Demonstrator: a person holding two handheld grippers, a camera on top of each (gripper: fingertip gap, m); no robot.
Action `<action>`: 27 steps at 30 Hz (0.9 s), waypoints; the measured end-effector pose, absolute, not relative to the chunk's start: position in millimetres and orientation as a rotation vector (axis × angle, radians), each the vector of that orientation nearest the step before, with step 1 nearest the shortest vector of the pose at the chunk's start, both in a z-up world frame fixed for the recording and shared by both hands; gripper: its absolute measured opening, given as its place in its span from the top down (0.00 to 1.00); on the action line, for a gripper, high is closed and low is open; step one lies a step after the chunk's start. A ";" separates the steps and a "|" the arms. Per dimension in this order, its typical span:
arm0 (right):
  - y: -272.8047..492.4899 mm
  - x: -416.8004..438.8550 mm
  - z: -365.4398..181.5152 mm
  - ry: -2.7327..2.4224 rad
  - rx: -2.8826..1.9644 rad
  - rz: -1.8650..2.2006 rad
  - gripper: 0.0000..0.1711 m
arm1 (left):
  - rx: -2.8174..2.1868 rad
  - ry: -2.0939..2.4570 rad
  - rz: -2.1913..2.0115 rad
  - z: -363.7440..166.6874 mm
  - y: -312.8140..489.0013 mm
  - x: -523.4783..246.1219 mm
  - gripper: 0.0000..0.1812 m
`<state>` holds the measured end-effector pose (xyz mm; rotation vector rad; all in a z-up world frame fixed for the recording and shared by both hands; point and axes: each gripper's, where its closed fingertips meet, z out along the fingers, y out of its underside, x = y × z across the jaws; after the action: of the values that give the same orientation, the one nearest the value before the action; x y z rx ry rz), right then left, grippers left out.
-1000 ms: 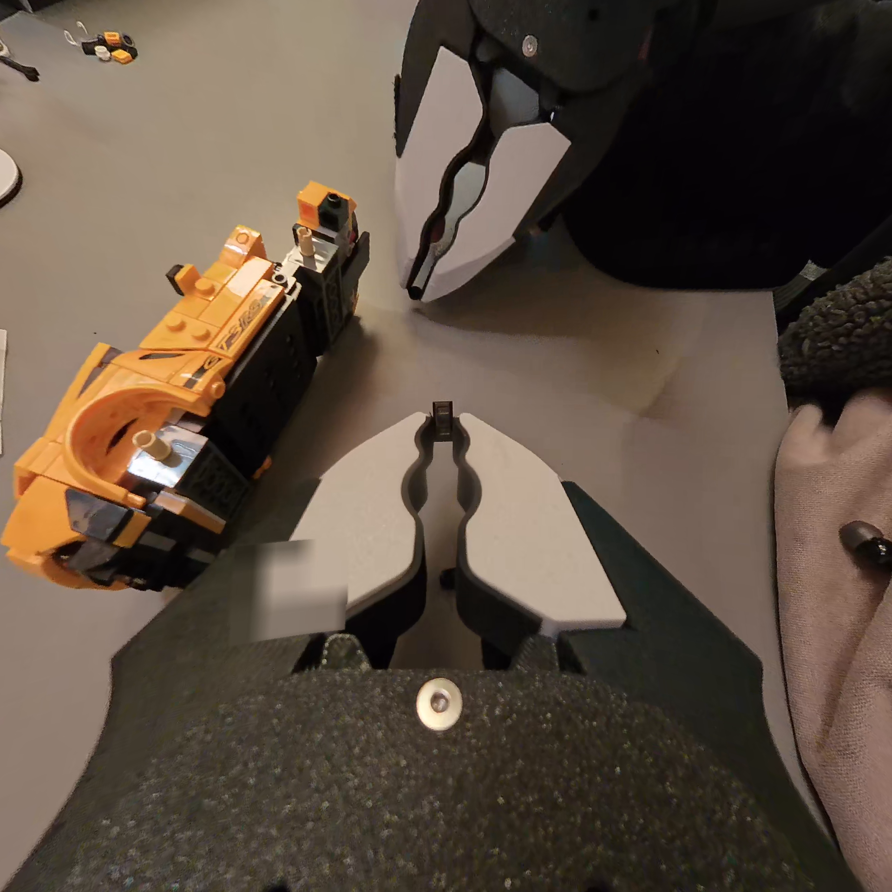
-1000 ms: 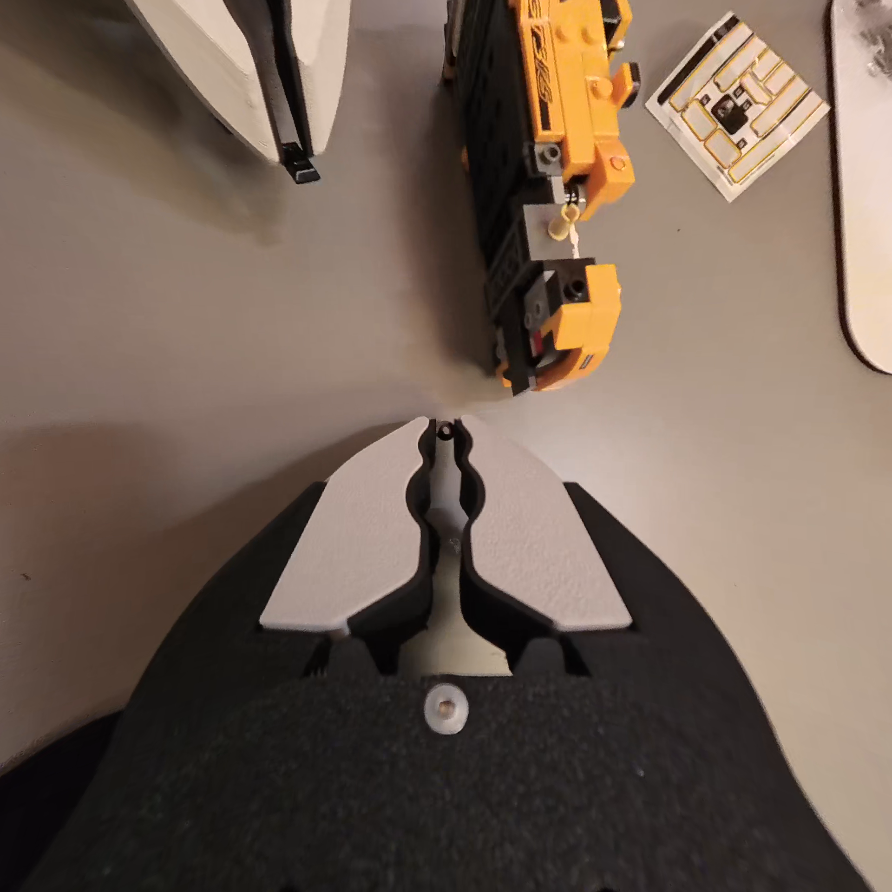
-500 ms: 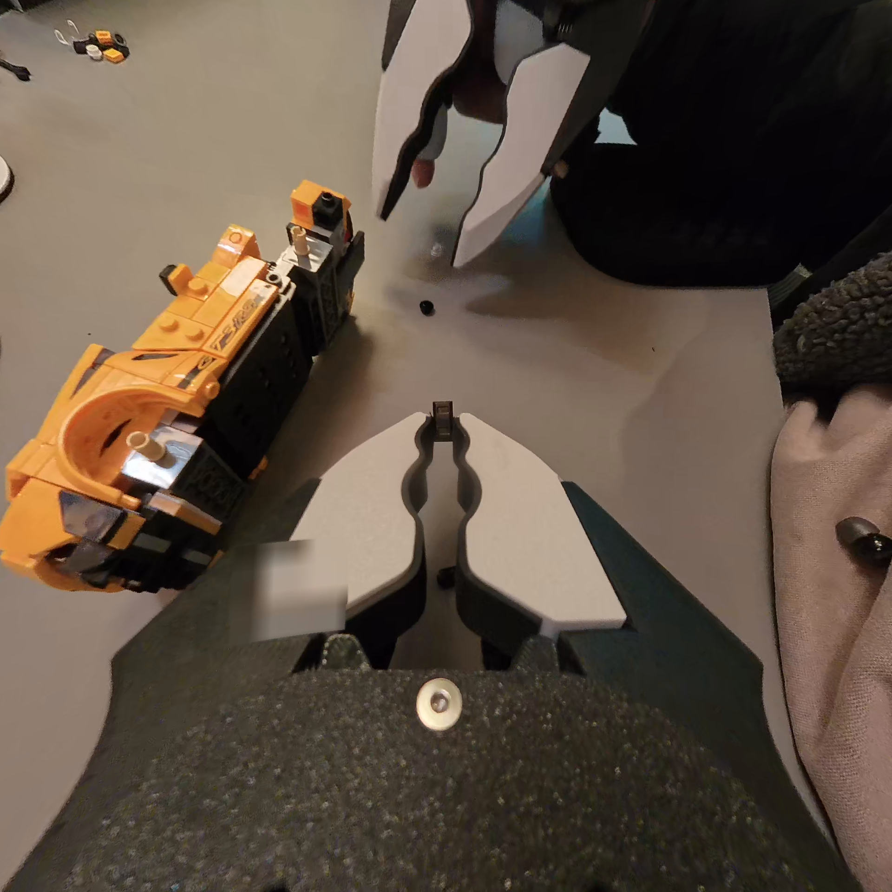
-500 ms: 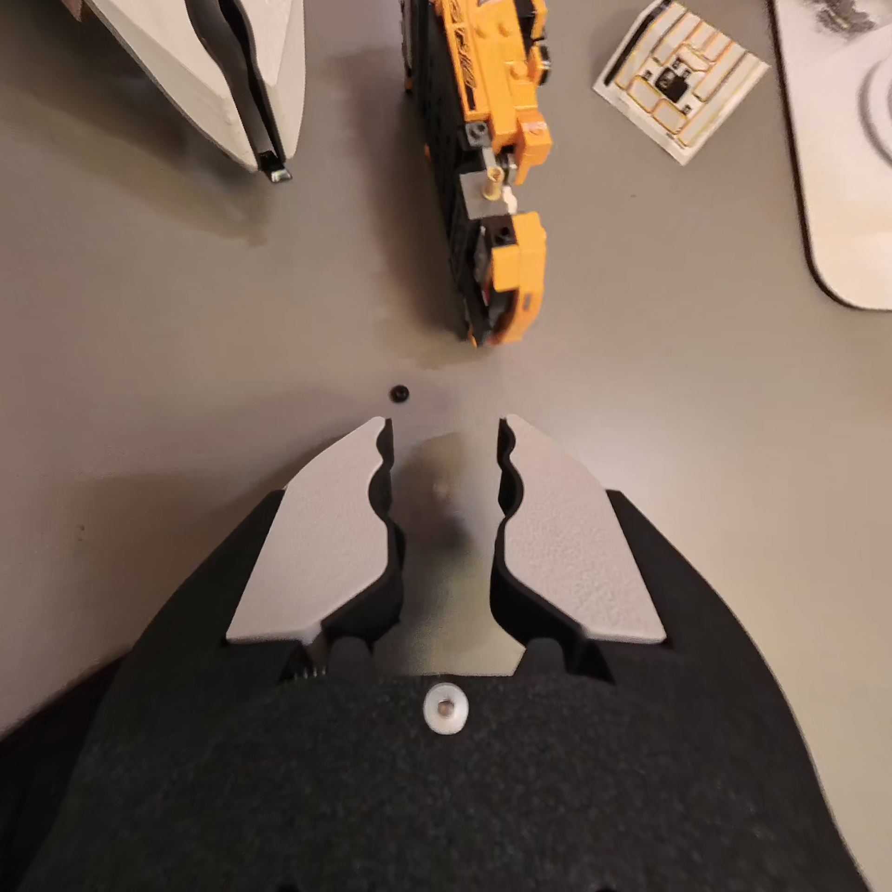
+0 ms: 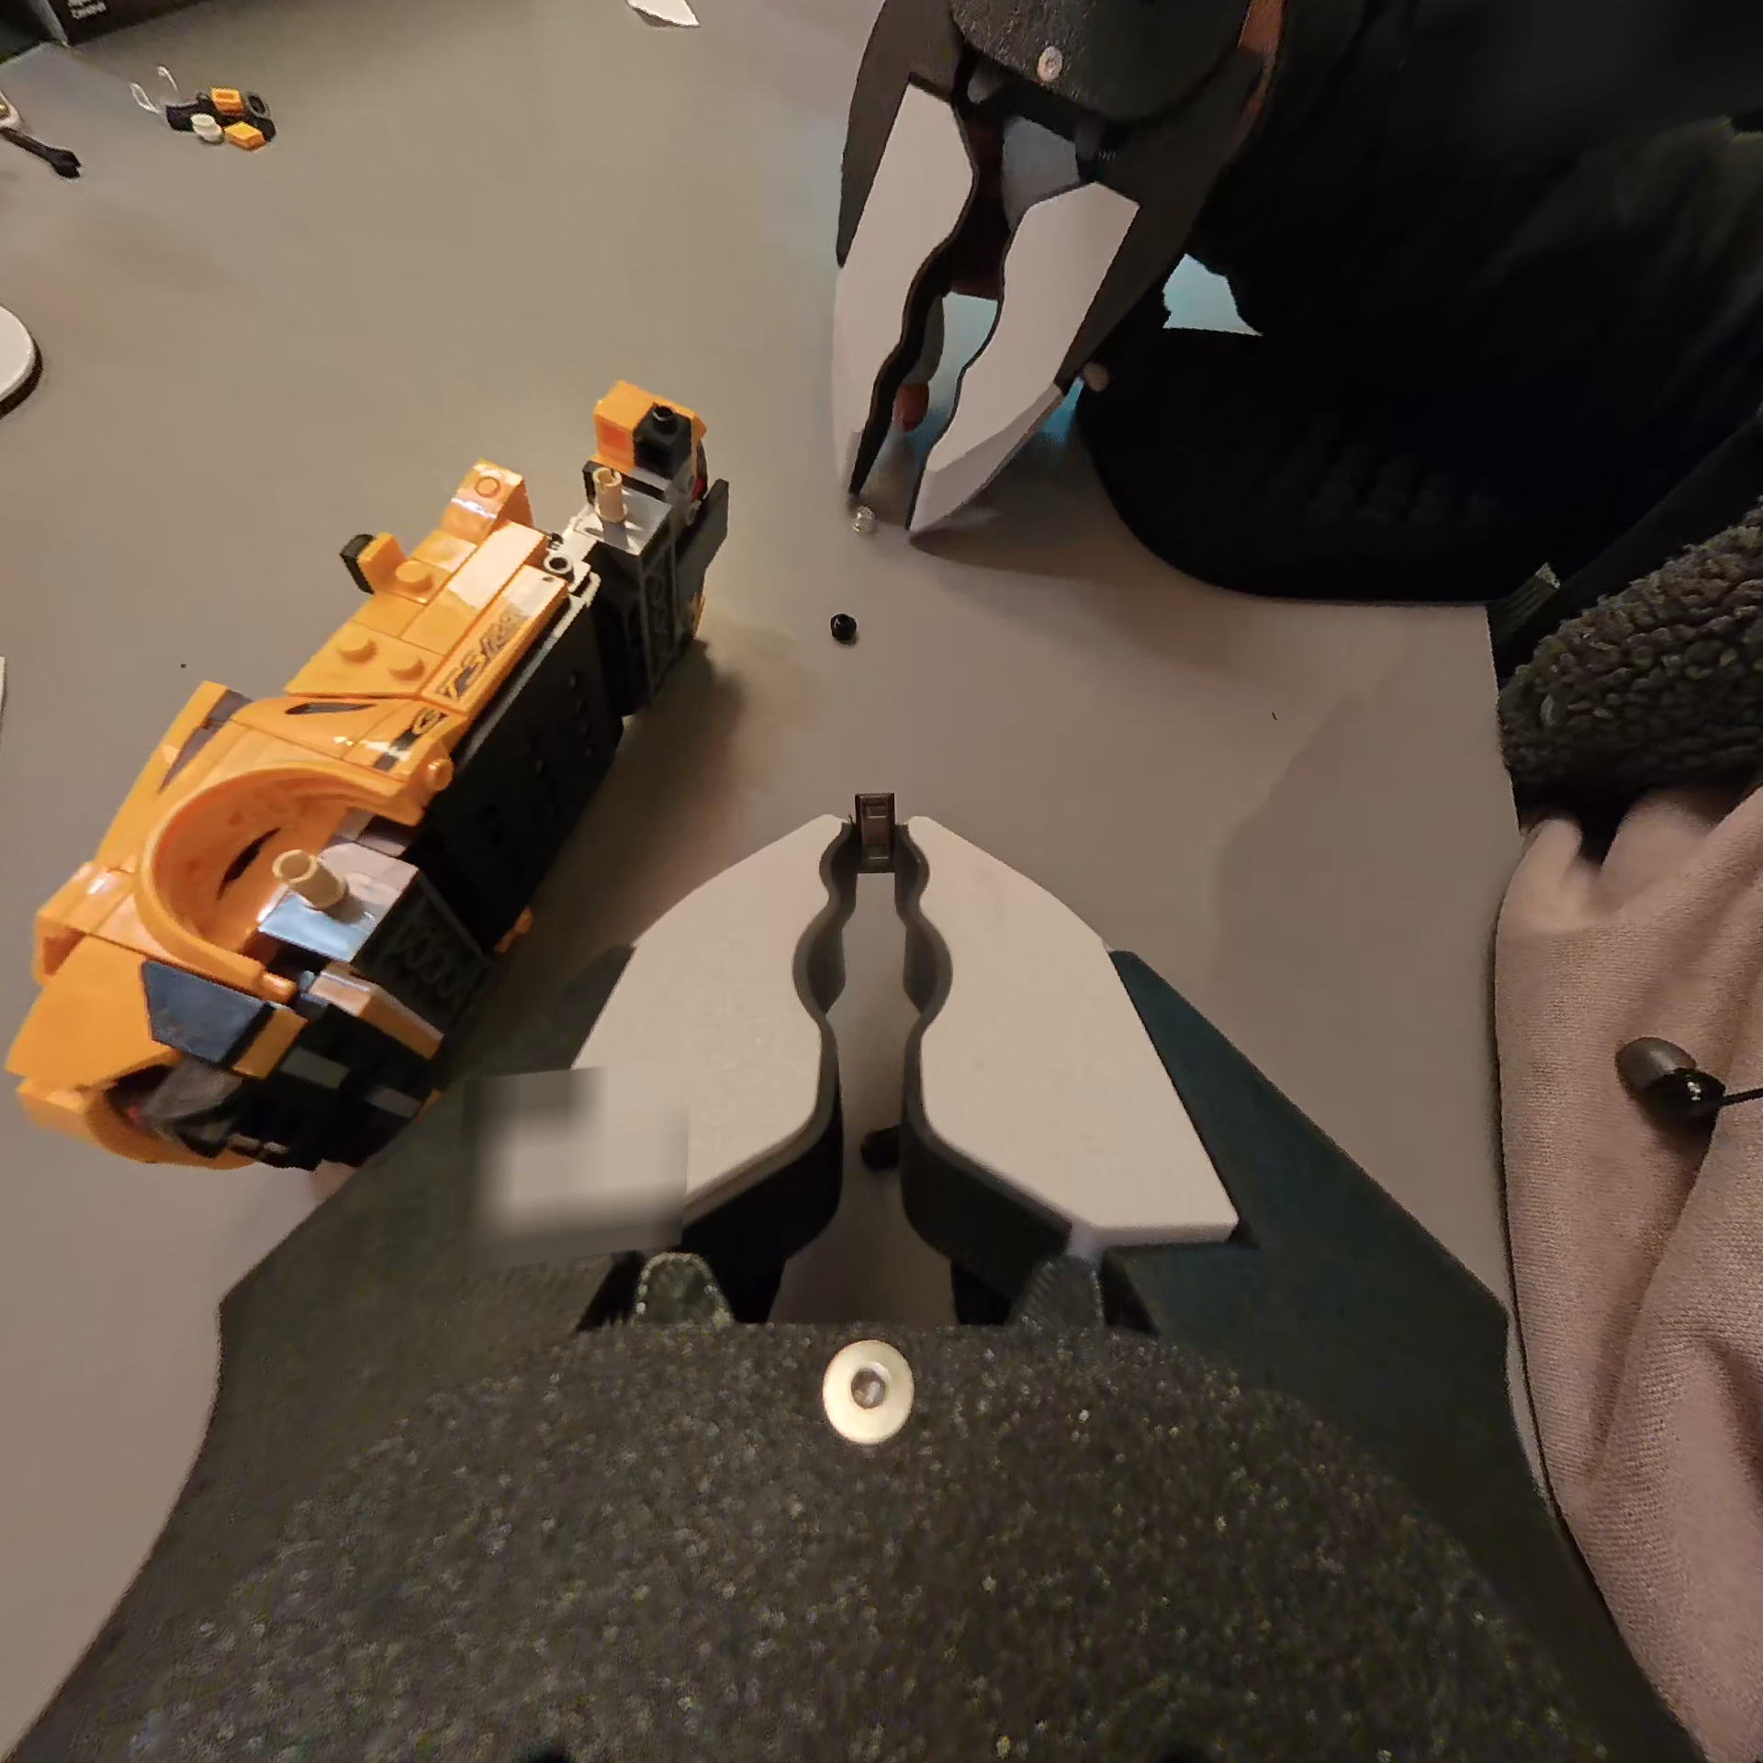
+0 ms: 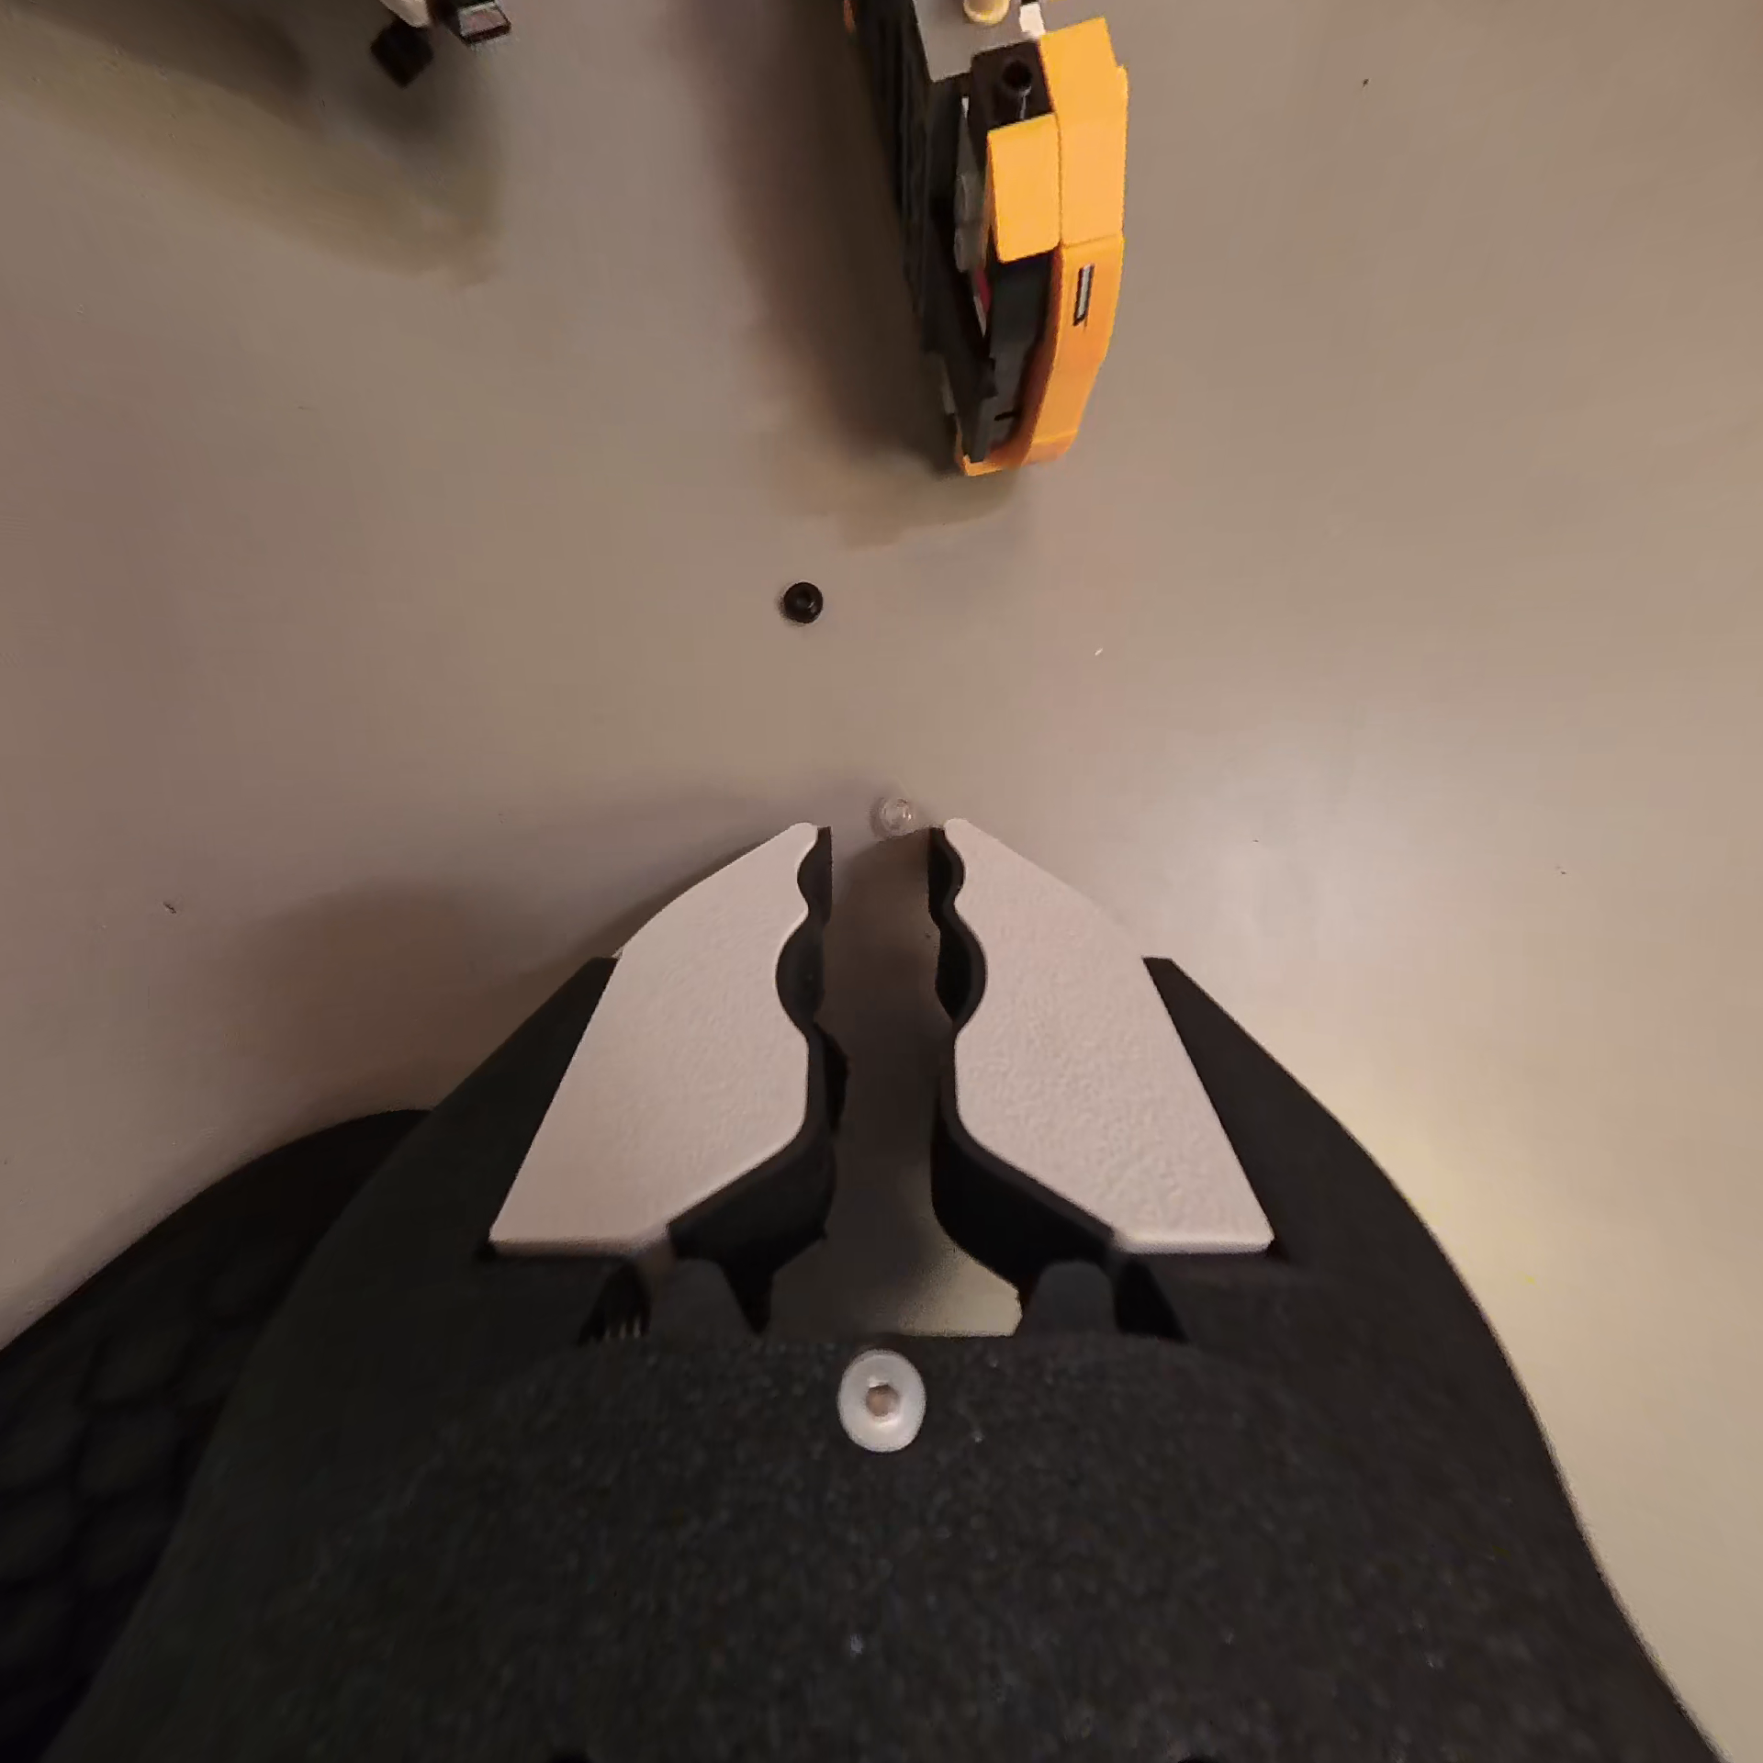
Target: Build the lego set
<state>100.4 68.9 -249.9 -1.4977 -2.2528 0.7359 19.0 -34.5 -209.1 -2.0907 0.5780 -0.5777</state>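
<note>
My left tool (image 5: 875, 820) pinched a small dark brick (image 5: 875, 828) between its tips, held just off the black side of the orange and black toy car (image 5: 382, 792), which lay on its side on the grey counter (image 5: 1097, 725). My right tool (image 6: 880, 832) stood with its tips parted and gripping nothing, lowered to the counter beyond the car's tail end. A tiny clear round stud (image 6: 895, 816) sat on the counter right at the gap between those tips. A small black round piece (image 6: 802, 602) lay loose between that stud and the car's tail, touching neither. In the left wrist view, two tan pegs (image 5: 310, 873) stuck out from the car's upturned side, one inside the orange wheel arch and one near the tail. A small heap of loose orange, black and white pieces (image 5: 224, 116) lay well beyond the car, toward the counter's far edge. Pinkish cloth (image 5: 1641, 1240) lay on the side of my left tool away from the car.
</note>
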 end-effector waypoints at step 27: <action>-15.1 70.1 -243.8 -2.417 -1.184 0.789 0.96 | -2.096 0.581 -0.588 -210.1 -35.2 20.3 0.96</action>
<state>70.1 -15.1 -243.8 -1.1841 -2.4165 0.7891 20.3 -35.2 -210.1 -2.0956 0.5807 -0.5880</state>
